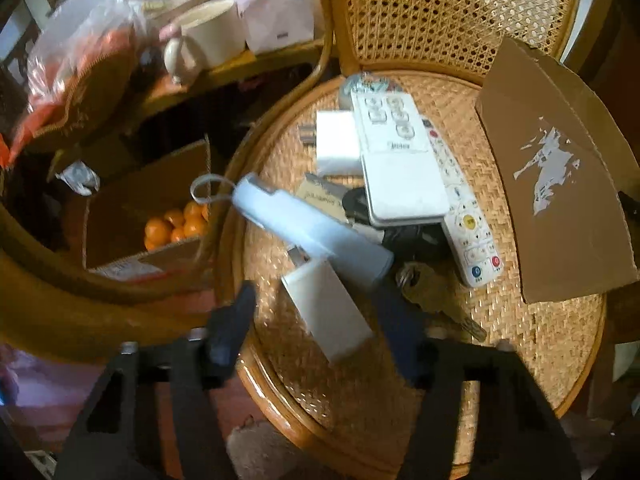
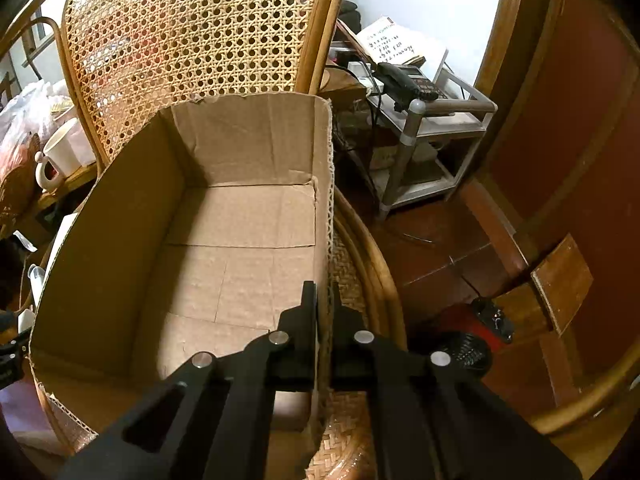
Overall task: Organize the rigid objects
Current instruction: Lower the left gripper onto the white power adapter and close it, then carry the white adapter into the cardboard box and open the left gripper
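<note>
A pile of small items lies on the woven chair seat [image 1: 520, 340]: a white charger block [image 1: 332, 316], a pale blue tube-shaped device with a loop [image 1: 312, 232], a white remote [image 1: 400, 164] lying over a second remote [image 1: 468, 224], another white adapter [image 1: 336, 144] and keys [image 1: 424, 288]. My left gripper [image 1: 316, 300] points down over the charger block. Its jaws straddle the block, with a gap showing on the left side. The empty cardboard box [image 2: 120, 220] stands on the right of the seat. My right gripper [image 2: 323, 300] is shut on the box's right wall [image 2: 326, 184].
Left of the chair stand a carton of oranges [image 1: 176, 224] and a cluttered table with a white mug [image 1: 212, 36] and plastic bags. Right of the chair are a metal stand [image 2: 416, 136] with a telephone [image 2: 408, 80], a wooden door and dark floor.
</note>
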The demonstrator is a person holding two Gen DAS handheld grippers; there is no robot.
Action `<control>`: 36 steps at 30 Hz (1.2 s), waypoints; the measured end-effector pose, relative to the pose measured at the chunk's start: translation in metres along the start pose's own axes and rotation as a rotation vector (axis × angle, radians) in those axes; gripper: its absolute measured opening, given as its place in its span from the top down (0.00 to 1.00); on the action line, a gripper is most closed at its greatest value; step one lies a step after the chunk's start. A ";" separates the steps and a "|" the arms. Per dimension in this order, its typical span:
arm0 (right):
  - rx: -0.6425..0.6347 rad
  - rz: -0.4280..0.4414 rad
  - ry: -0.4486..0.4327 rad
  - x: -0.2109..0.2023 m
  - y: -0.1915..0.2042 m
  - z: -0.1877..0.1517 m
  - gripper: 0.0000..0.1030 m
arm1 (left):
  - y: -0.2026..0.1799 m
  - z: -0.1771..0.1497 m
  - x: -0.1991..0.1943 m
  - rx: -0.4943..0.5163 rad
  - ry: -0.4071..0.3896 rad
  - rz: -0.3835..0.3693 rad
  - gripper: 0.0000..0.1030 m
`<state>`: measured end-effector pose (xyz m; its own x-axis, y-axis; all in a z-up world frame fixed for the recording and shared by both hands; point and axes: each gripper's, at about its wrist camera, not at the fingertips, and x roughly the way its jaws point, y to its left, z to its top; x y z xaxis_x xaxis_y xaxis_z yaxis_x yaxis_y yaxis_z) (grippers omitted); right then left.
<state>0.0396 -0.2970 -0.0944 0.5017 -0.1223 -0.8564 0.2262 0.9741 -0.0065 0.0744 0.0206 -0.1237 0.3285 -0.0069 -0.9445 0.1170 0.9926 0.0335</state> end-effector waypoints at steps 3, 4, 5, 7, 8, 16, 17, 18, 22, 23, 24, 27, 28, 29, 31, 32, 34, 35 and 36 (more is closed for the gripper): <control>-0.005 0.002 0.003 0.002 -0.001 0.001 0.95 | 0.002 -0.001 0.006 -0.018 0.042 -0.049 0.64; -0.009 0.002 0.008 0.003 0.000 0.000 0.95 | 0.002 -0.001 0.008 -0.022 0.051 -0.055 0.64; -0.013 0.001 0.011 0.004 0.001 -0.001 0.95 | 0.001 -0.001 0.009 -0.025 0.050 -0.052 0.66; -0.028 -0.009 0.010 0.005 0.003 -0.002 0.95 | 0.001 -0.002 0.007 -0.020 0.035 -0.034 0.69; -0.031 -0.010 0.007 0.004 0.004 -0.002 0.95 | 0.001 -0.003 0.004 -0.024 0.018 -0.028 0.71; -0.019 -0.007 0.000 0.003 0.007 -0.002 0.95 | 0.011 -0.004 -0.024 -0.052 -0.117 -0.060 0.79; -0.019 -0.007 0.000 0.003 0.007 -0.002 0.95 | 0.010 -0.005 -0.027 -0.048 -0.133 -0.049 0.79; -0.020 -0.008 0.000 0.002 0.008 -0.002 0.95 | 0.009 -0.005 -0.029 -0.044 -0.148 -0.044 0.79; -0.033 -0.013 0.004 0.003 0.009 -0.002 0.95 | 0.003 -0.005 -0.043 -0.034 -0.211 -0.069 0.79; -0.032 -0.013 0.002 0.003 0.009 -0.002 0.95 | 0.002 -0.005 -0.048 -0.030 -0.231 -0.079 0.79; -0.030 -0.012 0.001 0.003 0.008 -0.002 0.95 | 0.000 -0.005 -0.053 -0.027 -0.252 -0.087 0.79; -0.029 -0.011 -0.001 0.003 0.008 -0.003 0.95 | -0.008 -0.002 -0.064 -0.019 -0.301 -0.111 0.79; -0.029 -0.011 -0.002 0.003 0.009 -0.002 0.95 | -0.013 -0.001 -0.070 -0.010 -0.327 -0.122 0.79; -0.030 -0.011 -0.003 0.002 0.009 -0.002 0.95 | -0.017 0.001 -0.075 -0.001 -0.346 -0.130 0.79; -0.032 -0.010 -0.003 0.002 0.010 -0.002 0.95 | -0.027 0.005 -0.084 0.019 -0.393 -0.146 0.79; -0.033 -0.012 -0.003 0.002 0.010 -0.002 0.95 | -0.033 0.007 -0.090 0.032 -0.419 -0.152 0.79; -0.037 -0.017 -0.005 0.002 0.011 -0.002 0.95 | -0.045 0.011 -0.099 0.052 -0.458 -0.162 0.79; -0.037 -0.014 -0.005 0.002 0.012 -0.002 0.95 | -0.052 0.015 -0.103 0.062 -0.476 -0.171 0.79; -0.037 -0.011 -0.005 0.002 0.013 -0.002 0.95 | -0.058 0.019 -0.107 0.070 -0.490 -0.181 0.79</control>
<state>0.0422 -0.2845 -0.0972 0.5036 -0.1336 -0.8536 0.2007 0.9790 -0.0348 0.0505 -0.0388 -0.0179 0.6952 -0.2503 -0.6738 0.2695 0.9598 -0.0785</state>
